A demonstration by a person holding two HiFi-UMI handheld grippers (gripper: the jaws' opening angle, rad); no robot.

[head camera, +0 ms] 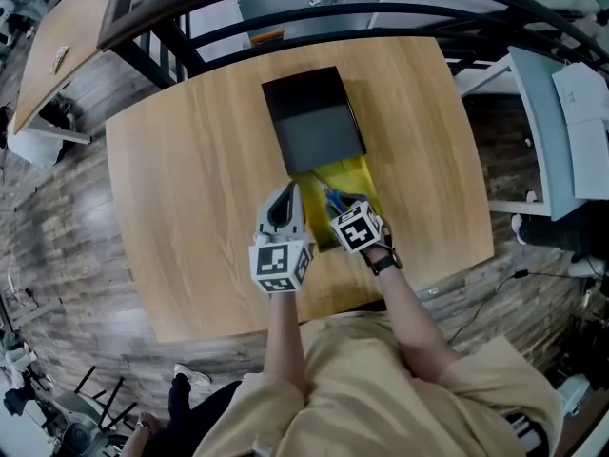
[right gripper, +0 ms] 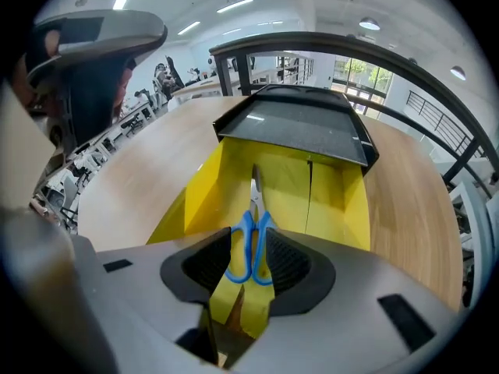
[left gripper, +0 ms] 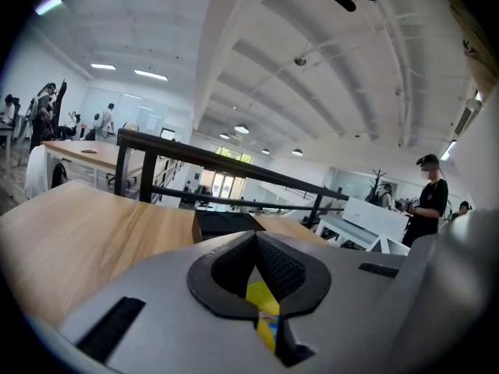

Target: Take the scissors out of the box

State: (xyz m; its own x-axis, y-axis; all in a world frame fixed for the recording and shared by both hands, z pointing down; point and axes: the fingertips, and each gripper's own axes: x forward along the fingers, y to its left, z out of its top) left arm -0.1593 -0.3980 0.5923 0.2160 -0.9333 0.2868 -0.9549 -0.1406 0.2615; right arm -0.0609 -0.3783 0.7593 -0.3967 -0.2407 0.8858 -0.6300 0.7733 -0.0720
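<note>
The scissors [head camera: 332, 198], with blue handles [right gripper: 243, 259] and steel blades, lie in the open yellow box [head camera: 358, 173] on the wooden table [head camera: 190, 188]. The box's black lid [head camera: 314, 122] is folded back at its far end [right gripper: 290, 127]. My right gripper [head camera: 339, 208] hangs over the near part of the box, pointing steeply down. It is open, and the handles show between its jaws [right gripper: 253, 244], untouched by the pads. My left gripper [head camera: 284, 196] sits just left of the box, its jaws [left gripper: 254, 236] shut and empty; a strip of yellow shows behind them.
A black metal railing [head camera: 285, 8] runs along the table's far edge. White desks [head camera: 561, 112] stand to the right, another wooden table [head camera: 67, 36] to the far left. A person [left gripper: 429, 197] stands in the background beyond the railing.
</note>
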